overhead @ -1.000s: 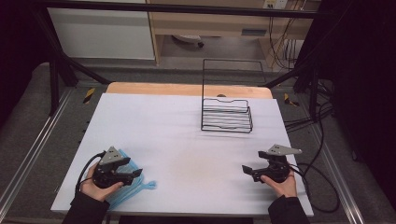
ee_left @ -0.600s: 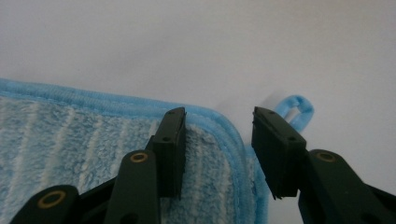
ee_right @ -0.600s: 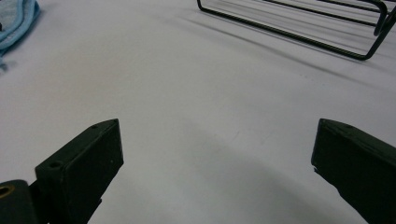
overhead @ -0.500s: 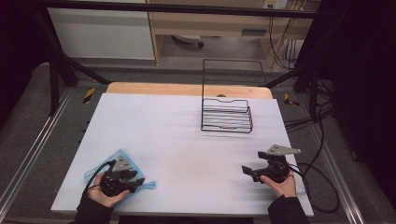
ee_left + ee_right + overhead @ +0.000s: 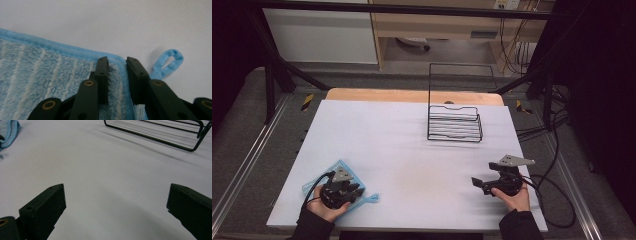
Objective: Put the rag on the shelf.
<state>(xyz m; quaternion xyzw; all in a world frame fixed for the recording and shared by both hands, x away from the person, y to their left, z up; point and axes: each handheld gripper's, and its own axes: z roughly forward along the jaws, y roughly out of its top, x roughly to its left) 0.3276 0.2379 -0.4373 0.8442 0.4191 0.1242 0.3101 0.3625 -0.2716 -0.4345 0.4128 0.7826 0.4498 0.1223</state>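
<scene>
A light blue fluffy cloth [image 5: 343, 166] lies flat near the table's front left corner, its hanging loop [image 5: 371, 199] sticking out to the right. My left gripper [image 5: 343, 192] points down onto it. In the left gripper view the jaws [image 5: 117, 75] have just been closing and stand narrowly apart over the cloth's [image 5: 45, 72] hemmed corner, beside the loop [image 5: 167, 62]. The hem runs between the pads, which do not clearly pinch it. My right gripper [image 5: 479, 184] rests at the front right, open wide [image 5: 115, 205] over bare table.
A black wire rack [image 5: 455, 127] stands at the back of the table, right of centre, and its base shows far off in the right gripper view [image 5: 160, 135]. The white table top [image 5: 412, 150] lies between the hands. Cables [image 5: 557, 195] trail off the right edge.
My left gripper has shifted right and tipped down onto the cloth's corner, uncovering the cloth's far left part. Its jaws have narrowed. The right gripper has not moved.
</scene>
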